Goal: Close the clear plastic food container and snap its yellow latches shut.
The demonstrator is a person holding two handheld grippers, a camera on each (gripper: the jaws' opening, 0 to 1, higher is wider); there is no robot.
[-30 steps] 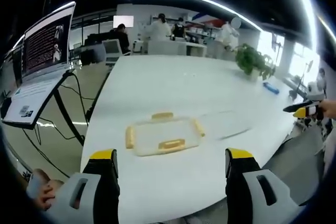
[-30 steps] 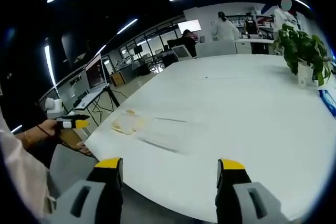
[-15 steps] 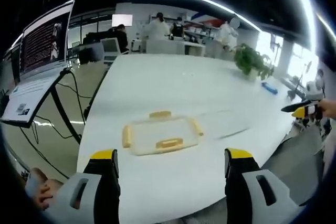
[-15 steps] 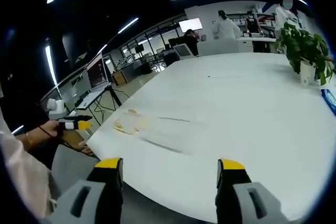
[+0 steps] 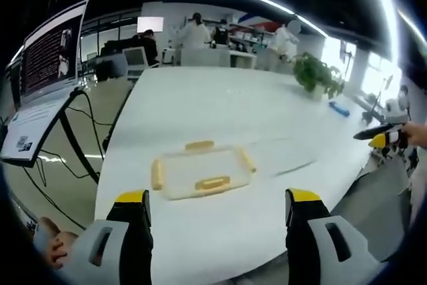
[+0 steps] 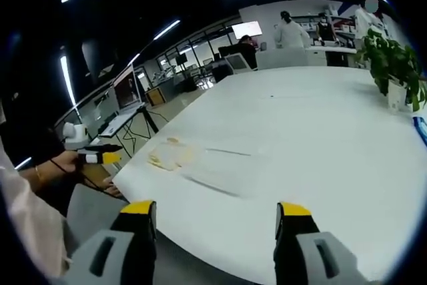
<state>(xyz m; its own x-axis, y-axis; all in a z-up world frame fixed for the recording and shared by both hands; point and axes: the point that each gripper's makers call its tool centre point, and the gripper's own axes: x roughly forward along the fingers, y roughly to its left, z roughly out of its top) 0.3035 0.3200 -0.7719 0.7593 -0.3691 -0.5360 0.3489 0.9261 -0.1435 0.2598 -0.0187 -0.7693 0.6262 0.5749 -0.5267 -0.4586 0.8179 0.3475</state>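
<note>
From my left gripper [image 5: 217, 206], jaws spread wide and holding nothing, the clear container [image 5: 201, 171] with its yellow latches [image 5: 212, 183] lies flat near the white table's [image 5: 220, 105] front edge, well apart from the jaws. My right gripper [image 6: 217, 217] is also released and empty, off that edge.

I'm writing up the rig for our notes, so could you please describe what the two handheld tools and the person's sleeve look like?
Each tool has two grey jaws with black inner faces, yellow tips and an oval slot in each grey shell. That holds for the left tool and the right tool. Seen from across the table, the left tool ends in a black-and-yellow tip. A white sleeve shows on the person's arm.
</note>
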